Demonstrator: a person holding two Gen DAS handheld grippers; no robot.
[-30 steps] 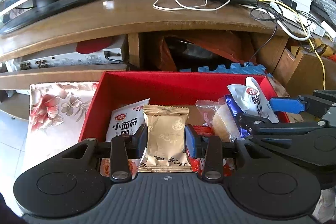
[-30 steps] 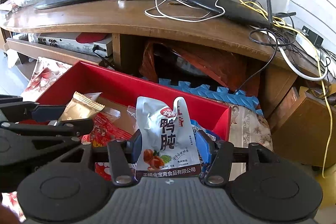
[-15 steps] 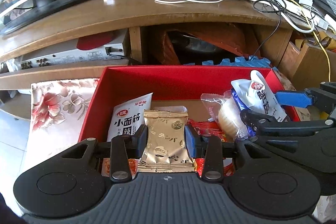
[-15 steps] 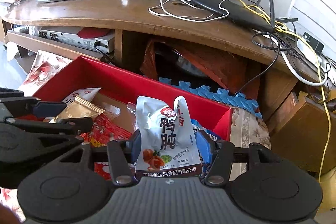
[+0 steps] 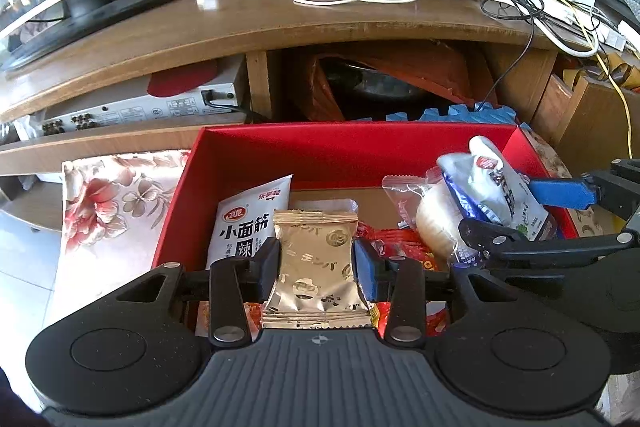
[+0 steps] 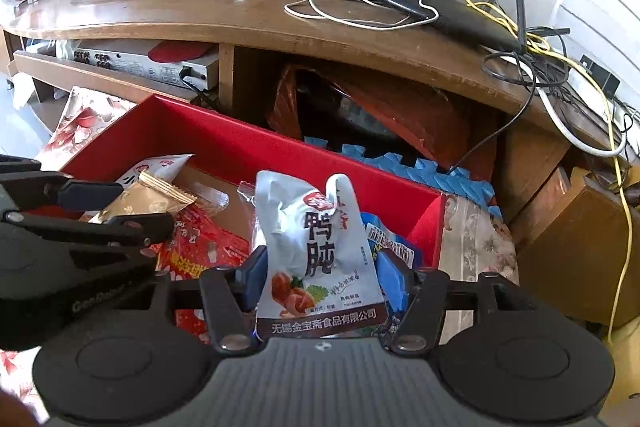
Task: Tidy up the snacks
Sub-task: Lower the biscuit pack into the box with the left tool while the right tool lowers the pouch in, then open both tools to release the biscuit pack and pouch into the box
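The left tool [image 5: 316, 263] is holding a gold packet [image 5: 316, 267] between its two pads, and its jaws have just been opening slightly; the left pad is still touching the packet's edge, while a thin gap is showing at the right pad. The right tool [image 6: 320, 271] is holding a white pouch [image 6: 320, 251] upright in the same way, and its jaws have also just been opening, with the pouch still standing between them and the right pad drawing clear of it. Both tools are hanging over the red box [image 5: 352, 151], so this widening is reading as the start of a release: both snacks are probably being dropped into the box.

Below the left tool, a white noodle packet [image 5: 248, 223] is lying against the box's left wall, and a red wrapper [image 5: 404, 247] is lying across the middle. A clear bag with a round cake [image 5: 432, 223] is sitting near the right tool. A blue packet [image 6: 392, 243] is wedged behind the white pouch at the box's right wall.

The box is resting on a flowered cloth [image 5: 108, 203], in front of a wooden TV stand [image 5: 280, 23]. The two tools are working side by side over a crowded box, so the released packets are likely landing on other snacks rather than on the bare floor of the box.
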